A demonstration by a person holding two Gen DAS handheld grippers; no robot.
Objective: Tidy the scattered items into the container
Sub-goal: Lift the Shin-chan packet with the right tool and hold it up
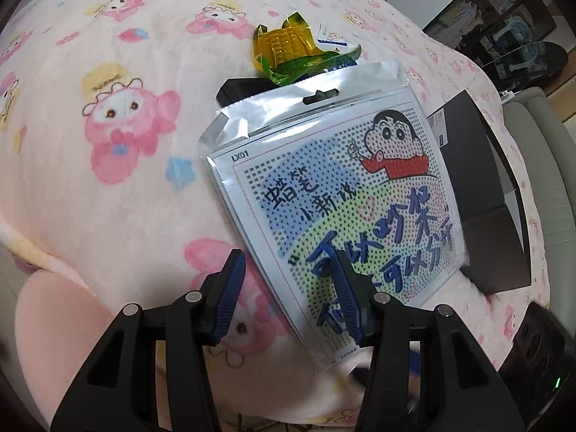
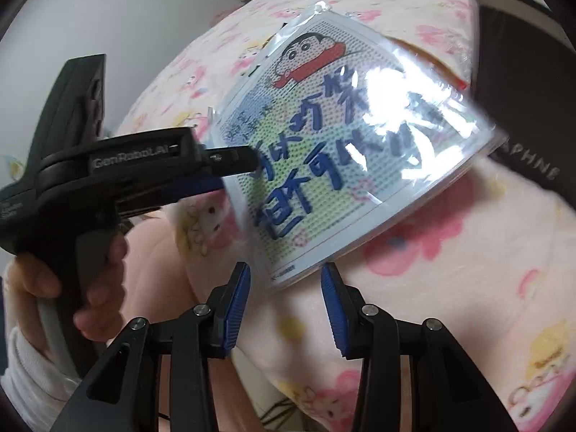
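A flat clear plastic packet with a cartoon boy and blue Chinese writing (image 1: 334, 194) is held up off the pink blanket; it also shows in the right wrist view (image 2: 345, 136). My left gripper (image 1: 288, 288) straddles the packet's near-left edge, one finger under it and one over it, seen from the side in the right wrist view (image 2: 230, 165), pinching that edge. My right gripper (image 2: 286, 298) is open and empty just below the packet's near corner. A black open box (image 1: 482, 194) lies to the right. A yellow corn-shaped snack packet (image 1: 291, 48) lies beyond.
A pink cartoon-print blanket (image 1: 108, 126) covers the bed. A small black object (image 1: 244, 90) lies behind the packet's top. A black speaker-like device (image 1: 540, 352) sits at the near right. A beige chair (image 1: 540, 151) stands past the bed's right edge.
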